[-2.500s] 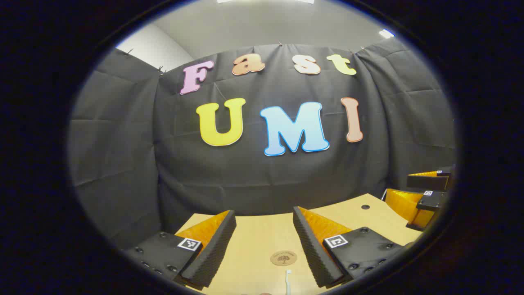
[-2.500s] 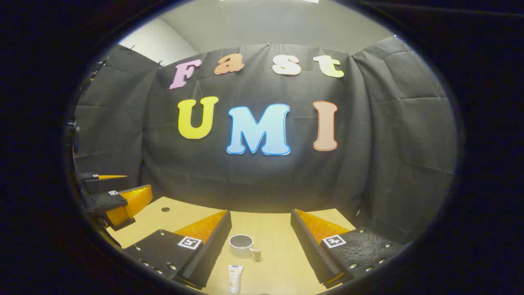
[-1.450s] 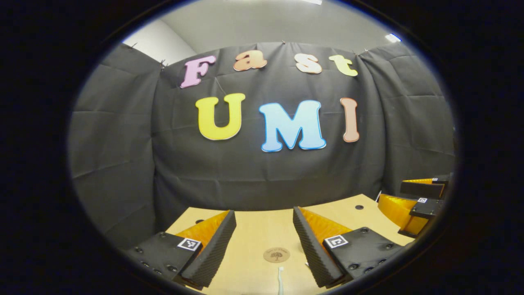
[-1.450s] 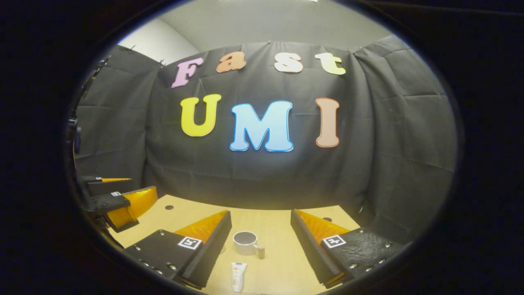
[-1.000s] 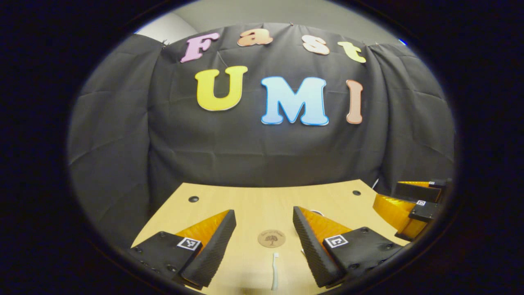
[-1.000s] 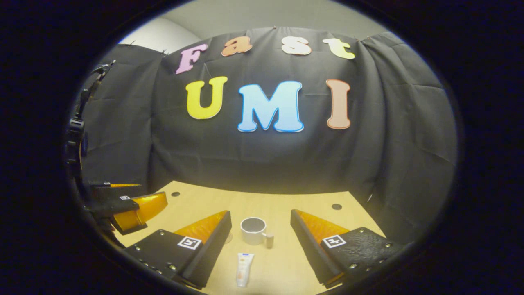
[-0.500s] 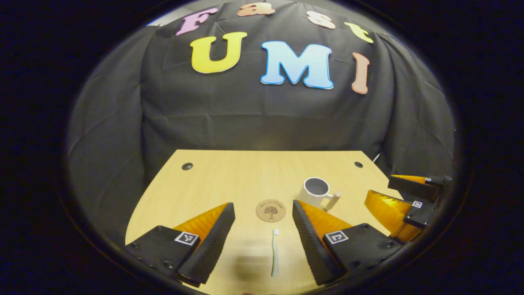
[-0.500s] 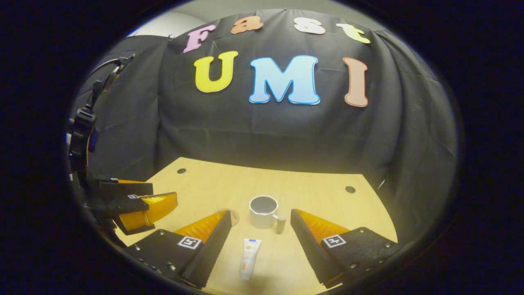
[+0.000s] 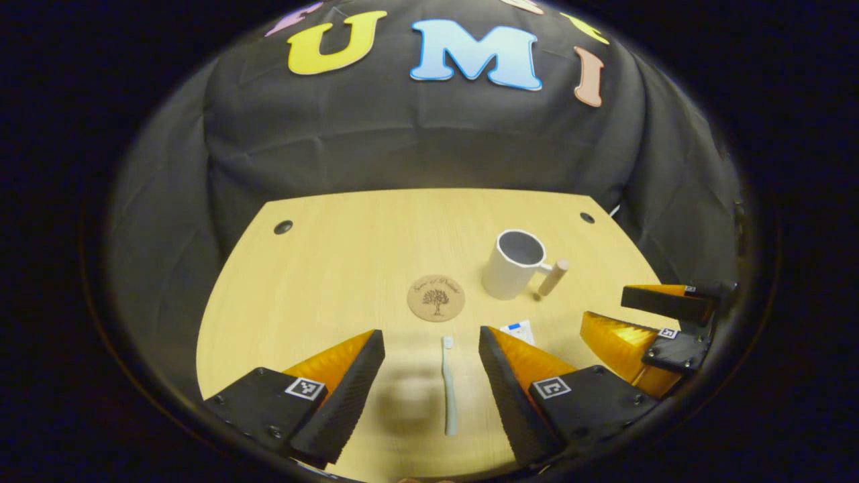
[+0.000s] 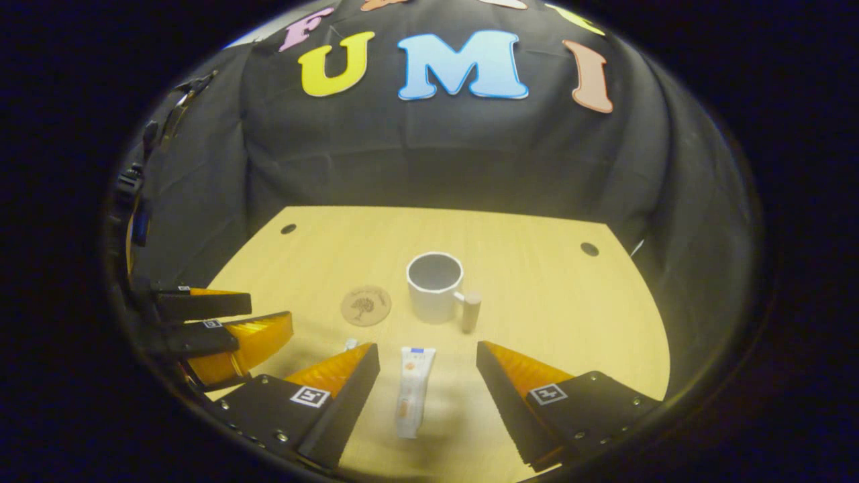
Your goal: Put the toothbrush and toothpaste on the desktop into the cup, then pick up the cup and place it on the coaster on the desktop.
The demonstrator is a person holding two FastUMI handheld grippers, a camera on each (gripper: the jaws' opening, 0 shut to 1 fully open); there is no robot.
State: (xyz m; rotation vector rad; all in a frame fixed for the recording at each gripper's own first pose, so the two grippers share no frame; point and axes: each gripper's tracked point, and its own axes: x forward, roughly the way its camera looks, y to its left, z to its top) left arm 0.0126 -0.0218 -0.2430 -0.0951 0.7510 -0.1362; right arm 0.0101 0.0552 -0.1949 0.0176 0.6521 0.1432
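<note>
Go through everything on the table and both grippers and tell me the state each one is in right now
Toothbrush: flat on the table, ungrasped.
Toothpaste: flat on the table, ungrasped.
Cup: upright, empty, beside the coaster, not on it.
Coaster: bare.
Left gripper: open, straddling the toothbrush.
Right gripper: open, straddling the toothpaste.

There is one cup (image 9: pixel 510 274), one toothbrush (image 9: pixel 448 386), one toothpaste (image 10: pixel 411 390), one coaster (image 9: pixel 435 298), one desktop (image 9: pixel 349 255) and two grippers.

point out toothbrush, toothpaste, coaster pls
toothbrush (image 9: pixel 448 389), left gripper view, mid handle.
toothpaste (image 10: pixel 411 392), right gripper view, middle of tube.
coaster (image 9: pixel 435 298), left gripper view, centre of disc.
</note>
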